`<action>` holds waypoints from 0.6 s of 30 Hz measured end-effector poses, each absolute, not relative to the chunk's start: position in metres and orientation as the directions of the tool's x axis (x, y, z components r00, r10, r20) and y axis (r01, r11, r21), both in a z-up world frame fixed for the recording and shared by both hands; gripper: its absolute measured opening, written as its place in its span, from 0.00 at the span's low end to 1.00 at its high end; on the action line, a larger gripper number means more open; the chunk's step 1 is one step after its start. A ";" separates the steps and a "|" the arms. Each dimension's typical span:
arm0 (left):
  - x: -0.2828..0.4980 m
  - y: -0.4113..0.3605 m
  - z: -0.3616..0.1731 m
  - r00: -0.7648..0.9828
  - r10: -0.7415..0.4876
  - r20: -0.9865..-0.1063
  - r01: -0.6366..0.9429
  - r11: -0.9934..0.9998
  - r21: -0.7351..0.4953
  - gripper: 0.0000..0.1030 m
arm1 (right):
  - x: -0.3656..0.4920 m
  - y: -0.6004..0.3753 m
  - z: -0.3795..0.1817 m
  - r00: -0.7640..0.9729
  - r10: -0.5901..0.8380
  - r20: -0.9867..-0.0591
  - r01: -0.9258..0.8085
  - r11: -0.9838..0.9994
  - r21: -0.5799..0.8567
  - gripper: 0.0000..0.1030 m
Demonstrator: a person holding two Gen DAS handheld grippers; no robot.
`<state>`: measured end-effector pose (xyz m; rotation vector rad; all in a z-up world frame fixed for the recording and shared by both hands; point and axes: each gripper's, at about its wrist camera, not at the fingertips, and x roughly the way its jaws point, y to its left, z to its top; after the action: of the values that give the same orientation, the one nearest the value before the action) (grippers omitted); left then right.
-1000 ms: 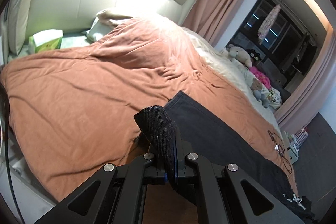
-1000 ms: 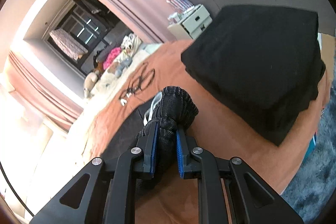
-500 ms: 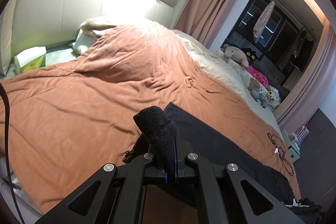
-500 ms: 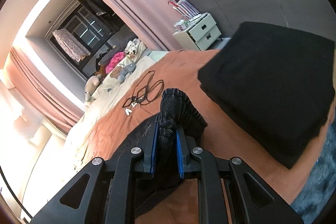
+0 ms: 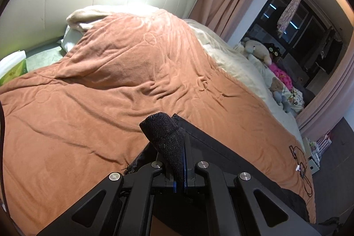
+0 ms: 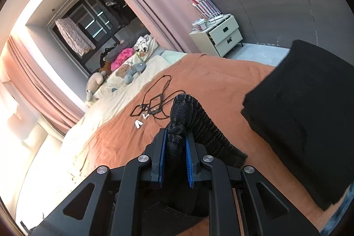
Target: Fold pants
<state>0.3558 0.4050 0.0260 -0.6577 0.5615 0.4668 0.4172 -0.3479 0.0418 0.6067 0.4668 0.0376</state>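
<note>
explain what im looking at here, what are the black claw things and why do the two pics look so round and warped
Those are two hand-held grippers, one in each of a person's hands; no robot arm. Each carries a fisheye camera looking along its fingers, which bends the picture round. One picture comes from the left gripper, the other from the right gripper. Both are clamped shut on bunched parts of dark pants, which lie on an orange blanket covering a bed. Also on the blanket: a folded stack of black clothes and a tangled black cord. Stuffed toys sit along the far edge.
</note>
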 end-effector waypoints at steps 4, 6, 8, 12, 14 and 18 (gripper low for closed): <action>0.385 0.410 0.012 0.735 0.217 -0.643 -0.575 0.702 -0.420 0.04 | 0.441 -0.340 0.044 0.886 0.162 -0.434 0.118 0.827 0.549 0.12; 0.402 0.411 0.006 0.721 0.216 -0.658 -0.581 0.706 -0.405 0.04 | 0.457 -0.336 0.044 0.881 0.152 -0.449 0.134 0.828 0.544 0.12; 0.419 0.411 0.001 0.707 0.214 -0.674 -0.586 0.711 -0.389 0.04 | 0.471 -0.331 0.042 0.874 0.139 -0.466 0.154 0.831 0.534 0.12; 0.449 0.419 -0.015 0.676 0.197 -0.710 -0.606 0.698 -0.383 0.04 | 0.497 -0.320 0.041 0.855 0.125 -0.504 0.184 0.834 0.520 0.12; 0.465 0.422 -0.023 0.657 0.196 -0.728 -0.615 0.697 -0.369 0.04 | 0.509 -0.314 0.040 0.845 0.118 -0.522 0.200 0.835 0.512 0.12; 0.491 0.433 -0.045 0.618 0.177 -0.766 -0.643 0.675 -0.362 0.04 | 0.536 -0.299 0.044 0.820 0.097 -0.564 0.223 0.854 0.470 0.12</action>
<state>0.4910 0.4331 -0.0448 -0.6786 0.7666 0.5159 0.5360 -0.2995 0.0441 0.5519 0.6139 -0.0706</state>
